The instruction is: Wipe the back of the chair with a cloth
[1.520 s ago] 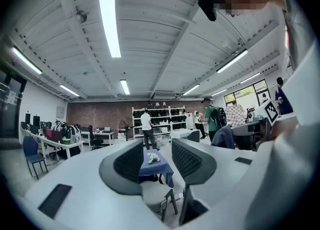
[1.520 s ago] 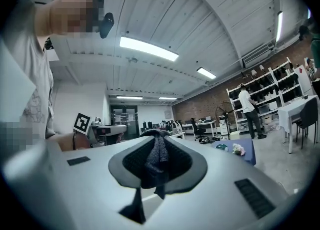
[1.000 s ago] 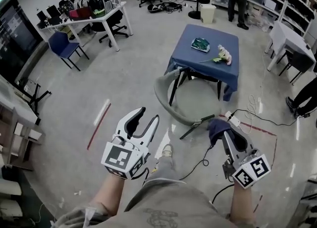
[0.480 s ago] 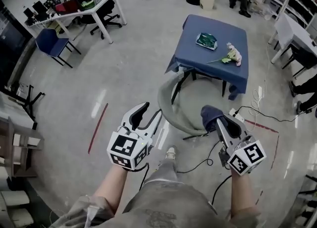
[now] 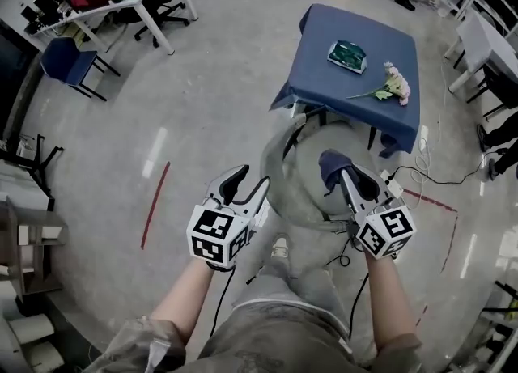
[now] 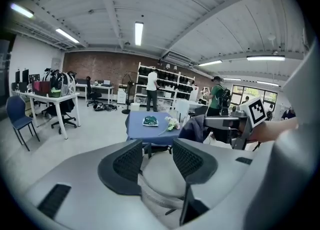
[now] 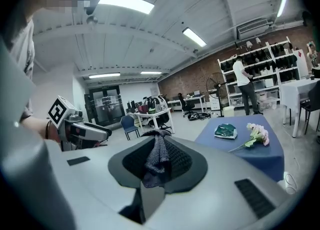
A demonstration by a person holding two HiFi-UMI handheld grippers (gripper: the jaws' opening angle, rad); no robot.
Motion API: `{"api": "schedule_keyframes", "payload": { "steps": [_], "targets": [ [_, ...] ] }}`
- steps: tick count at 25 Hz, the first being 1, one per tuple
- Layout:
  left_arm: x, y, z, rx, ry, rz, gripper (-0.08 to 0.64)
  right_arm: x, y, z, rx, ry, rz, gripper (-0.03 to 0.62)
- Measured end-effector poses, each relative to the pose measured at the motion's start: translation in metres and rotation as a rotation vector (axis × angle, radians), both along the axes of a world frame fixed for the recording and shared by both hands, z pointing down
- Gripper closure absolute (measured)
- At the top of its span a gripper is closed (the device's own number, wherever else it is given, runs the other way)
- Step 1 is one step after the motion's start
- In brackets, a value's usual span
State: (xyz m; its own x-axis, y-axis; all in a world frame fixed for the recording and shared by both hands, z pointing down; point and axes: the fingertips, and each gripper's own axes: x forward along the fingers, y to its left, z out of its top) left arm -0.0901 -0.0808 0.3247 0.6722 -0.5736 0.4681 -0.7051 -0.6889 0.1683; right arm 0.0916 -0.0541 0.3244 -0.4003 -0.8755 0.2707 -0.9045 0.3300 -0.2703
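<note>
The grey chair [image 5: 279,171] stands in front of the blue table [image 5: 356,80], its curved back [image 6: 159,194] turned toward me. A dark blue cloth [image 5: 330,164] bunches out of my right gripper [image 5: 340,175], which is shut on it and hangs over the seat just past the back's rim. That same cloth [image 7: 157,155] is pinched between the pads of the right gripper [image 7: 157,166]. My left gripper [image 5: 248,185] is beside the back's left end. Its jaws have just been opening with nothing between them, and the left gripper [image 6: 157,155] looks down on the rim and seat.
On the table lie a green packet [image 5: 346,56] and a bunch of flowers [image 5: 393,86]. Cables [image 5: 421,173] and a power strip [image 5: 390,188] trail on the floor right of the chair. A red tape line [image 5: 155,205] marks the floor at left. My foot [image 5: 279,247] is near the chair.
Both grippers have come forward and down to the chair. The right one carried the cloth from beside the chair to over its seat, and the left one now sits at the back's left end.
</note>
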Motion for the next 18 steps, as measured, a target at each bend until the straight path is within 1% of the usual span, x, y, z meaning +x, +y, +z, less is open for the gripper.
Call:
{"api": "schedule_keyframes", "payload": {
  "steps": [3,7,11,15,18],
  "targets": [
    [0.005,-0.010,0.024,-0.042,-0.013,-0.012,0.364,0.004,-0.022,0.025,-0.024,-0.001,-0.009,0.522],
    [0.011,-0.021,0.057,-0.100,-0.034,-0.052,0.356,0.012,-0.051,0.064,-0.069,-0.015,-0.024,0.522],
    [0.013,-0.027,0.082,-0.156,-0.076,-0.087,0.353,0.015,-0.072,0.098,-0.127,-0.031,-0.055,0.522],
    [0.011,-0.035,0.101,-0.196,-0.119,-0.152,0.348,0.015,-0.095,0.129,-0.167,-0.037,-0.111,0.522],
    [0.012,-0.040,0.115,-0.237,-0.125,-0.201,0.342,0.017,-0.110,0.154,-0.188,-0.037,-0.140,0.522]
  ]
}}
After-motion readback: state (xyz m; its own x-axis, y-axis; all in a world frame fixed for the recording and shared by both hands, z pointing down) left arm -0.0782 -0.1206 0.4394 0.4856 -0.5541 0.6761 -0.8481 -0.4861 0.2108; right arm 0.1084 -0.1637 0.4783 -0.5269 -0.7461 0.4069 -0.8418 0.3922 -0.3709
